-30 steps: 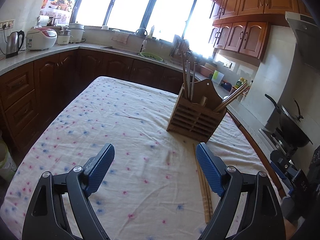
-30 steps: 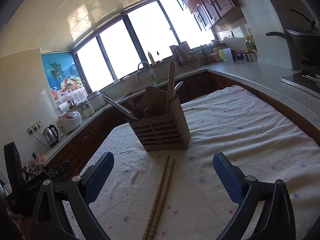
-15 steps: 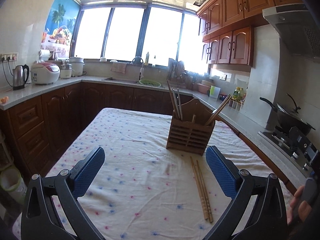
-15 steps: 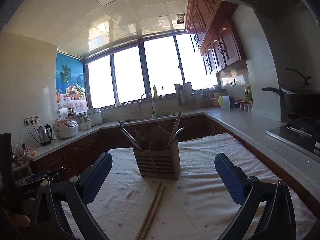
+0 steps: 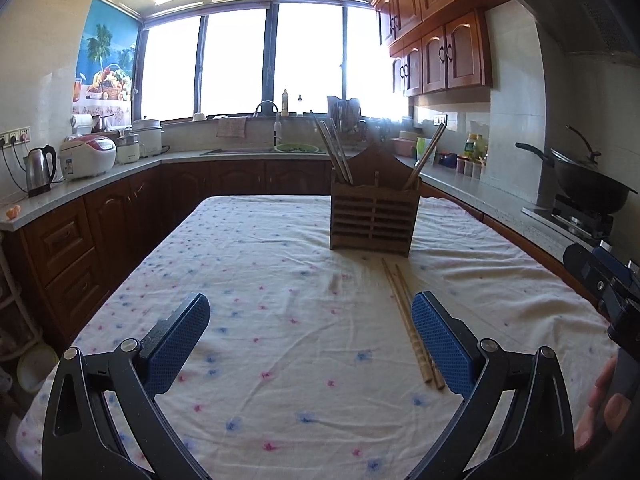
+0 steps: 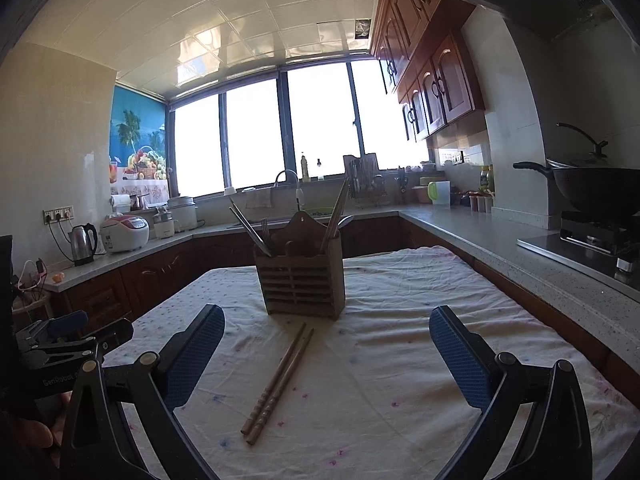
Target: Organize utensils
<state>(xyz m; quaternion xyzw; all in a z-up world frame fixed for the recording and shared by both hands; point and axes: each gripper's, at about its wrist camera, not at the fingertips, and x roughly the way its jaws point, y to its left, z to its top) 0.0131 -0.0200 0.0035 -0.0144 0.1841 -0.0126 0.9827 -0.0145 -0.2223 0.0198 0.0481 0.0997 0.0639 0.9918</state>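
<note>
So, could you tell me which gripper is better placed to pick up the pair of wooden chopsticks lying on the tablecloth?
Probably the right gripper: the pair of wooden chopsticks lies between its open fingers. From the left gripper, they sit beside its right finger.

Table (image 5: 248,240), covered edge to edge by a rumpled white cloth (image 5: 304,344) dotted pink and blue. On the cloth: one slatted wooden utensil holder (image 5: 374,218), upright near the far end; one pair of wooden chopsticks (image 5: 412,328), lying side by side just before it.
</note>
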